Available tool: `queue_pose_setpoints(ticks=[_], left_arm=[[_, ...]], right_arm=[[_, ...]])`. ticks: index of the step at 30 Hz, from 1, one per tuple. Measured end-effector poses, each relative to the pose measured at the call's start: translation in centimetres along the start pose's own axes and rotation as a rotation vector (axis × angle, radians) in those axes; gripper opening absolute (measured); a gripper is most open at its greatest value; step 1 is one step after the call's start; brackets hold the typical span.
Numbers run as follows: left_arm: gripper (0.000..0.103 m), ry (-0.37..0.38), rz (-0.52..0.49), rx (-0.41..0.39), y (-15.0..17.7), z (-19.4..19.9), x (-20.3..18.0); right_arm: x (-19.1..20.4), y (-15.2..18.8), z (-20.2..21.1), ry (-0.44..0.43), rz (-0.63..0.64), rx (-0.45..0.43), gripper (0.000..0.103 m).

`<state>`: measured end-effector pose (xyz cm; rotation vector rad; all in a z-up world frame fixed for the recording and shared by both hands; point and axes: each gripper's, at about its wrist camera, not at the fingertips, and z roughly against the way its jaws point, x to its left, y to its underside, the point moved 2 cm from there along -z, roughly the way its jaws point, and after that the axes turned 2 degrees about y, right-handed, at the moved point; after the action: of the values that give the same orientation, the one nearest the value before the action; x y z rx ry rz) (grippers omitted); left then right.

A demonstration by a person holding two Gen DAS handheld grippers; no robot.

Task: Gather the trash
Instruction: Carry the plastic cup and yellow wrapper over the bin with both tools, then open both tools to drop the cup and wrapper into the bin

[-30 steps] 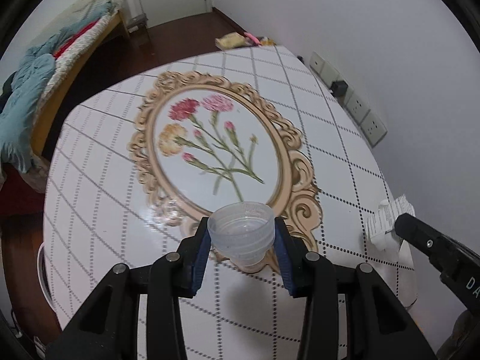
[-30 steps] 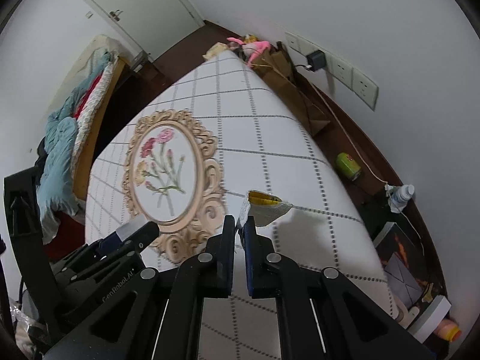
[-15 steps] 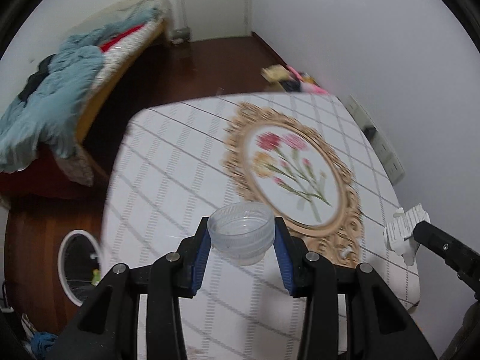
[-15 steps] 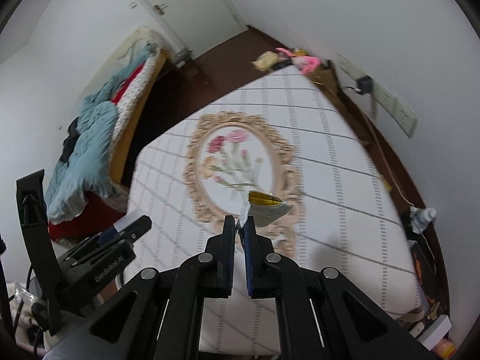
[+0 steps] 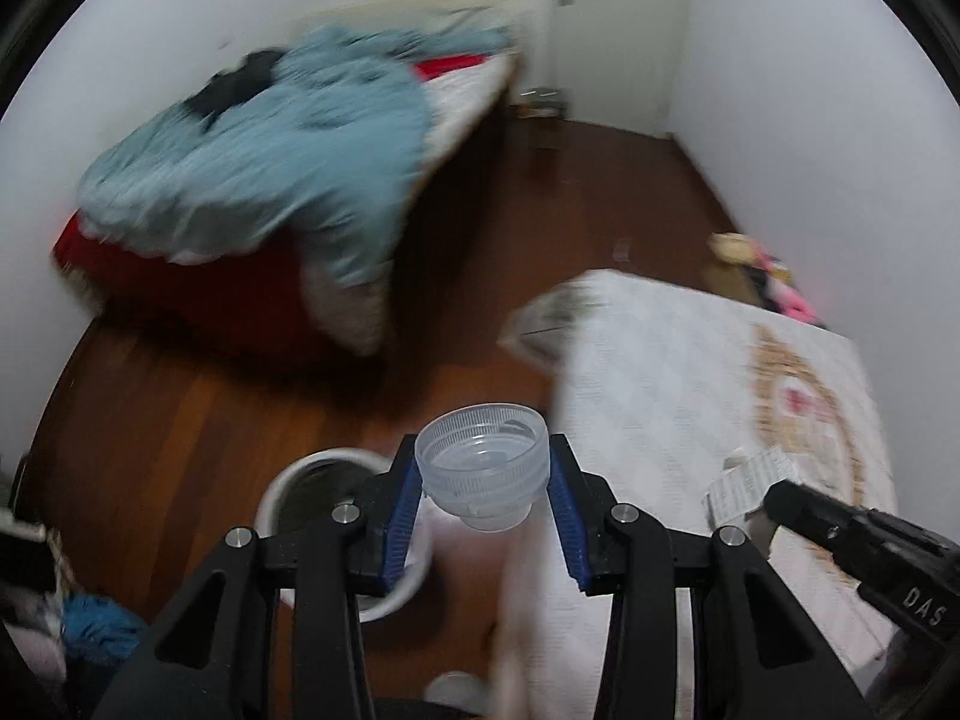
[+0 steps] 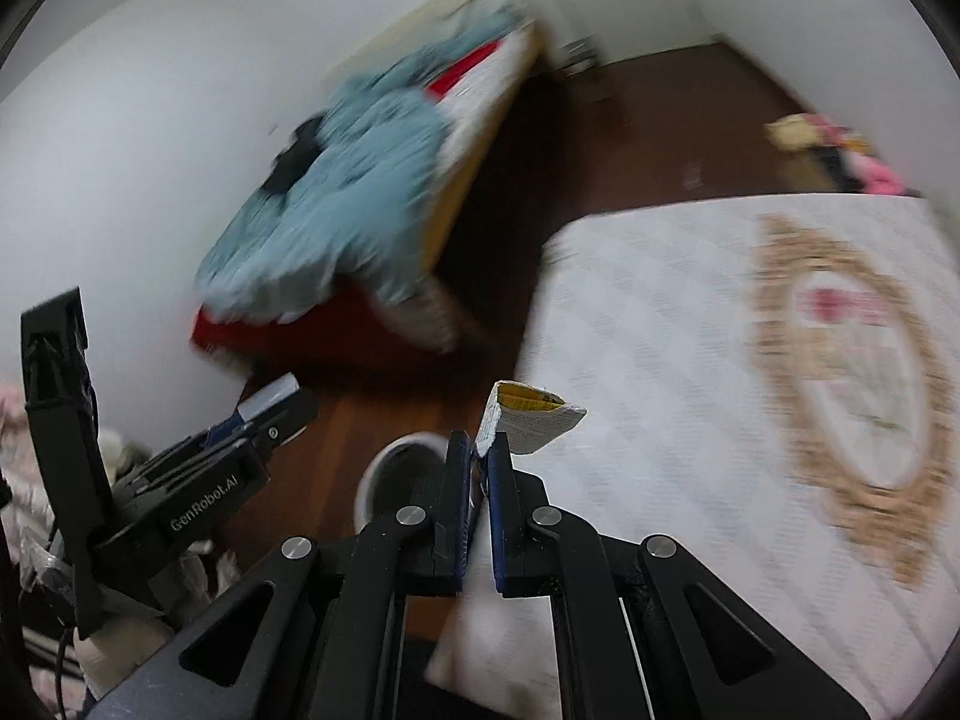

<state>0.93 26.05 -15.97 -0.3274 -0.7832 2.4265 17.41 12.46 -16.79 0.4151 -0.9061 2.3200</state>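
Note:
My left gripper (image 5: 483,474) is shut on a clear plastic cup (image 5: 483,471) and holds it in the air above the wood floor, just right of a white round trash bin (image 5: 312,480). My right gripper (image 6: 477,450) is shut on a torn white and yellow paper packet (image 6: 531,420), held over the left edge of the table (image 6: 660,360). The bin also shows in the right wrist view (image 6: 390,468), below and left of the fingertips. The right gripper with its packet (image 5: 750,480) shows at the right of the left wrist view.
A white table with a gold-framed flower print (image 5: 690,408) is on the right. A bed with a light blue blanket (image 5: 270,168) stands behind, across dark wood floor (image 5: 570,192). Clutter lies at the lower left (image 5: 90,618). Both views are blurred.
Both grippers have swung left, off the table toward the floor and bin, still holding the cup and the packet. The bin now sits directly below the left gripper.

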Motion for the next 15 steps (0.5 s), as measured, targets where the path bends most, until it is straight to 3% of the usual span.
queue_pose_setpoints(ticks=[3, 6, 9, 15], left_arm=[[0.037, -0.046, 0.062, 0.063, 1.1, -2.8, 6.5], [0.037, -0.068, 0.129, 0.174, 3.3, -7.6, 12.8], [0.037, -0.064, 0.193, 0.280, 5.7, -12.5, 17.2], [0.038, -0.024, 0.306, 0.447, 9.5, -20.3, 21.6]], right_arm=[[5.3, 0.7, -7.4, -0.049, 0.041, 0.112, 0.006], [9.3, 2.4, -15.9, -0.067, 0.071, 0.248, 0.006], [11.2, 3.8, -22.9, -0.063, 0.066, 0.358, 0.006], [12.4, 5.4, -34.5, -0.010, 0.062, 0.516, 0.006]])
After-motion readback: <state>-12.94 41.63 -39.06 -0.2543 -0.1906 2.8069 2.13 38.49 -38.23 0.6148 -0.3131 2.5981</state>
